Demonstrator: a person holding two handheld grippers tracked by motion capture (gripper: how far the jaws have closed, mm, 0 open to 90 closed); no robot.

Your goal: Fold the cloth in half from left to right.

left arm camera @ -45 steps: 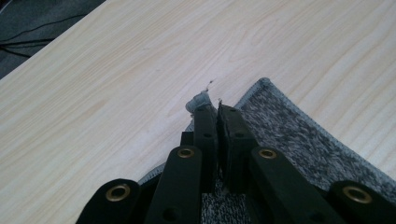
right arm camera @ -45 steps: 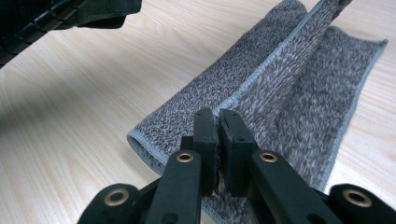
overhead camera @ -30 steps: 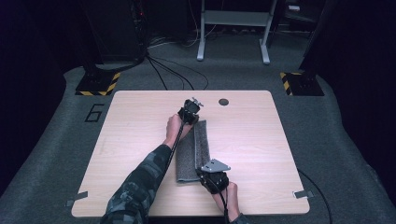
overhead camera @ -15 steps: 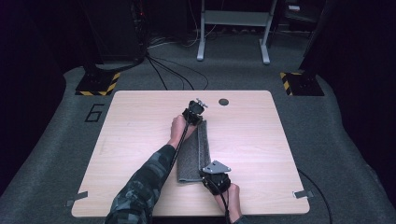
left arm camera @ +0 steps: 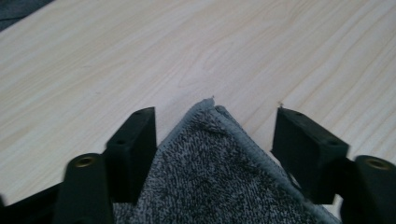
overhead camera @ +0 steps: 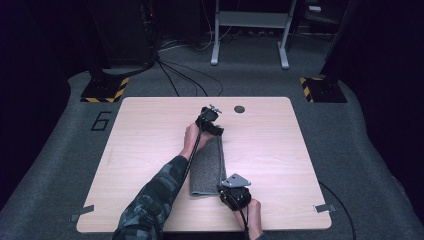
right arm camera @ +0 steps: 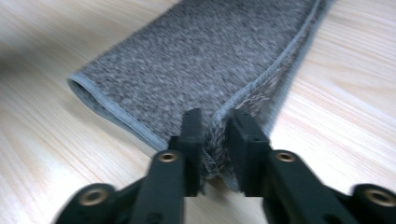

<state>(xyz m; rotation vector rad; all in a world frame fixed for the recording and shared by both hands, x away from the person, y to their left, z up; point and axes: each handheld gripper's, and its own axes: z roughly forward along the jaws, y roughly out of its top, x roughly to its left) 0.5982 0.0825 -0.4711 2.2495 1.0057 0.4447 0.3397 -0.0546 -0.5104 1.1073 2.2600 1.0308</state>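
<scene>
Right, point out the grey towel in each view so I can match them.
High view: towel, folded, mid-table between both tools.
Left gripper view: its corner lies between the open jaws, bottom centre.
Right gripper view: it runs from top right down to the shut jaws.
Shared landmark: the towel's stitched hem on the light wooden table.

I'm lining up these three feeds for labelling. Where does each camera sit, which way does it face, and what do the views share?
High view: above the person's side, looking forward and down on the table; both forearms, left gripper and right gripper show.
Left gripper view: rides the left gripper, looking along its spread fingers at a towel corner.
Right gripper view: rides the right gripper, looking along fingers pinching the towel's edge.
Shared: all three show the grey towel on the wooden table.
</scene>
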